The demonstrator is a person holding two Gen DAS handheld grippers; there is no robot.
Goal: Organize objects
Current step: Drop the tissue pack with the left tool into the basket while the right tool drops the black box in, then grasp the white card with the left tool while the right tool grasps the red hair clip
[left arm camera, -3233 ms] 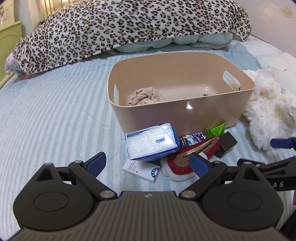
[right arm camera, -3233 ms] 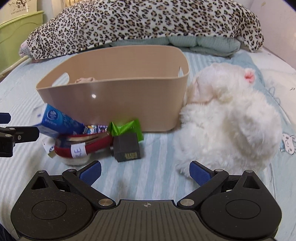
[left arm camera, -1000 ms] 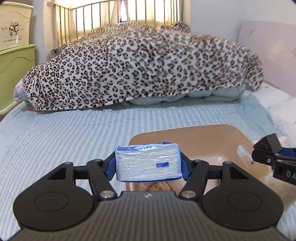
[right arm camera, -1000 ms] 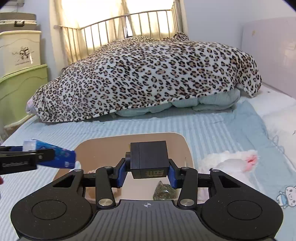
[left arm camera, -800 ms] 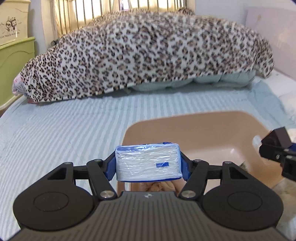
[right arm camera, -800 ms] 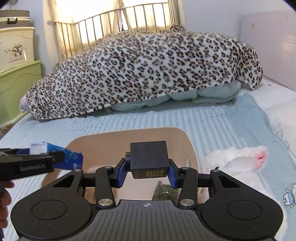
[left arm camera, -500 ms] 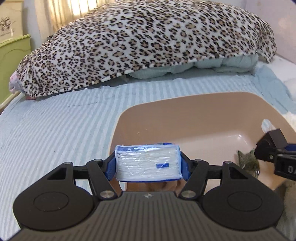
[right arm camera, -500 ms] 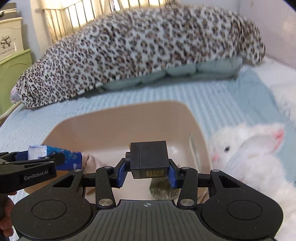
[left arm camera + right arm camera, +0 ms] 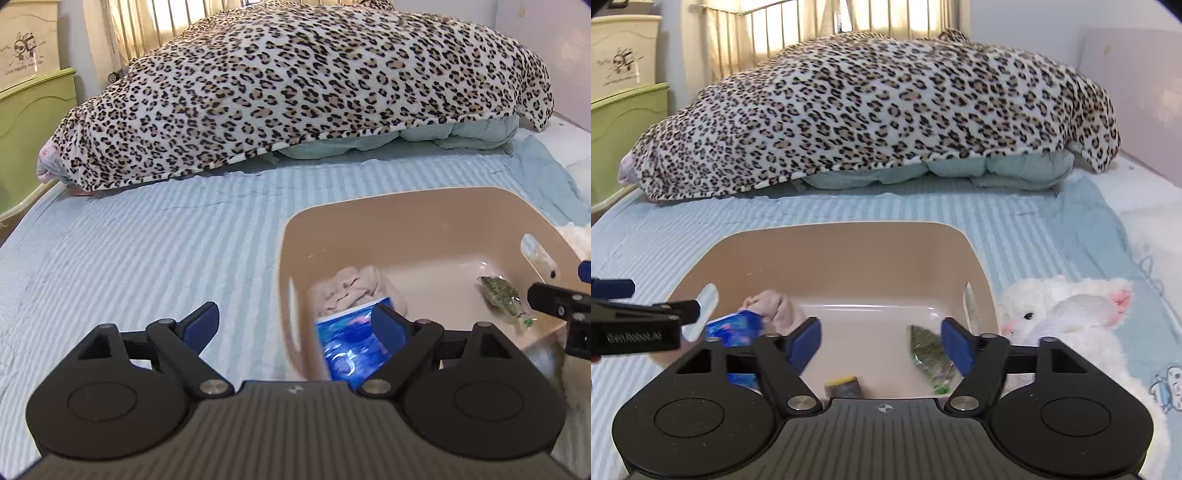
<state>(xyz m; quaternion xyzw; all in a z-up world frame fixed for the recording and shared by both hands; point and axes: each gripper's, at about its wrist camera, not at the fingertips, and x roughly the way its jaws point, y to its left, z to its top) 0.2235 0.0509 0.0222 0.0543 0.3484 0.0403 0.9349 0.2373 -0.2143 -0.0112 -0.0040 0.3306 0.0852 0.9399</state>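
Observation:
A beige plastic bin sits on the striped blue bed. My left gripper is open and empty over the bin's near left wall. The blue tissue pack lies inside the bin against a beige cloth. My right gripper is open and empty above the bin. The black cube lies on the bin floor just below it. A green snack packet lies at the bin's right side.
A white plush toy lies on the bed right of the bin. A leopard-print blanket is heaped across the back of the bed. A green cabinet stands at the far left.
Both grippers have opened. The tissue pack dropped from my left gripper into the bin, and the black cube dropped from my right gripper onto the bin floor.

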